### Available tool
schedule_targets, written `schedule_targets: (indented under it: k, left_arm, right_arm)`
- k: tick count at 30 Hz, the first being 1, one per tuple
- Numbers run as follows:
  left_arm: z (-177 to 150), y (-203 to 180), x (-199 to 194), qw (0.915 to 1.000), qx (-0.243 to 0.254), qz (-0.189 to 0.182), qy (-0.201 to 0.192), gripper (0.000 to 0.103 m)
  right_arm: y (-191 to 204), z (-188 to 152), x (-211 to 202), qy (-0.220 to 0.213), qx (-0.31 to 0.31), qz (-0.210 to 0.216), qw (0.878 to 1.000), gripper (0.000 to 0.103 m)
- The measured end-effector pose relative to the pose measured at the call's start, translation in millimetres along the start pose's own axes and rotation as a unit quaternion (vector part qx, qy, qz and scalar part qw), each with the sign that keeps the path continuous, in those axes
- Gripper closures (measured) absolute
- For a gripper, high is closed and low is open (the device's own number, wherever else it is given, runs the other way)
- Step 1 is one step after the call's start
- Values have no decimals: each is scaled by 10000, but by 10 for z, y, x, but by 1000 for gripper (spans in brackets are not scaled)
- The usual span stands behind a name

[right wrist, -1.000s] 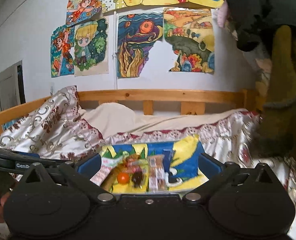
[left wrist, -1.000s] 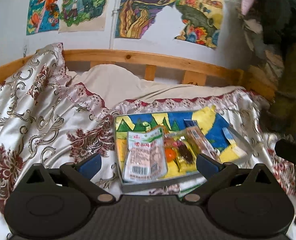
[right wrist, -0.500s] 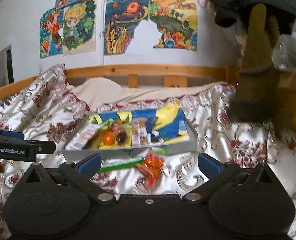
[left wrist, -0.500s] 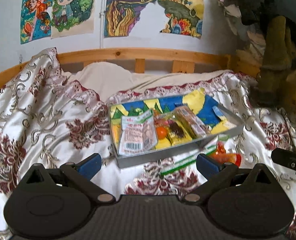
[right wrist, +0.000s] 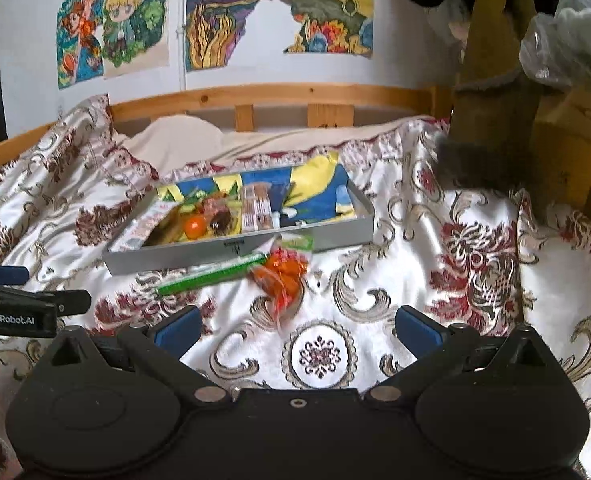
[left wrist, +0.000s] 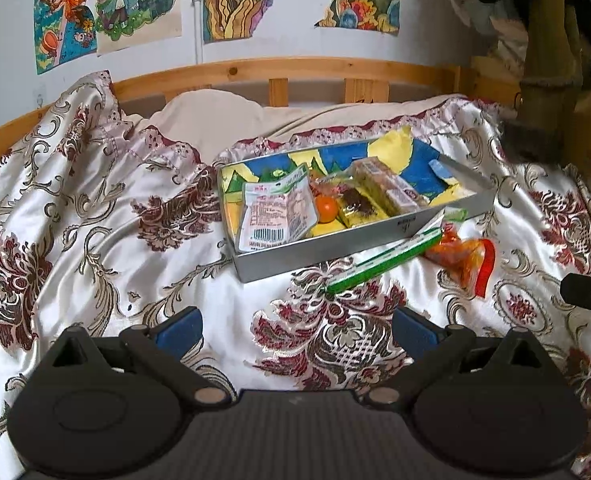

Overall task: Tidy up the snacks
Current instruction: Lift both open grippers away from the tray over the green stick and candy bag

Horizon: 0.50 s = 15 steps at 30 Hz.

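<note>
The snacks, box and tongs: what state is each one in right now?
Left tongs: open, empty.
Right tongs: open, empty.
Grey box: lidless, partly filled with snacks.
Green packet: outside, leaning on the box's front wall.
Orange bag: outside, lying on the bedspread.

My left camera looks from low over the bedspread [left wrist: 75, 200] toward the wall. My right one faces likewise. Both share the tray [left wrist: 335, 240] [right wrist: 231, 254], near ahead.

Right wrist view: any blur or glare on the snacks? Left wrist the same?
Right wrist: orange snack bag and green packet smeared by motion blur, white bedspread near blown out. Left wrist: sharper, barcode pouch legible, headboard bowed by fisheye.
</note>
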<state>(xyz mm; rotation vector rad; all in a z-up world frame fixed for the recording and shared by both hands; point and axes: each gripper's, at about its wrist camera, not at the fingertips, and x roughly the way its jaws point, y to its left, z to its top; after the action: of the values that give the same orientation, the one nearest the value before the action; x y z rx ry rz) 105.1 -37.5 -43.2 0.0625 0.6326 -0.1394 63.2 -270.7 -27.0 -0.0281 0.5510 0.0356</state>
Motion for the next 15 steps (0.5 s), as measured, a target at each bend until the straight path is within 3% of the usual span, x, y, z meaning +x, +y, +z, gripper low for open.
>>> schedule_targets:
  k: [15]
  left_arm:
    - [-88,28,181,9994,-29,50,328,0]
  right_arm:
    - [-70,-130,238,443,165,-73,9989,1]
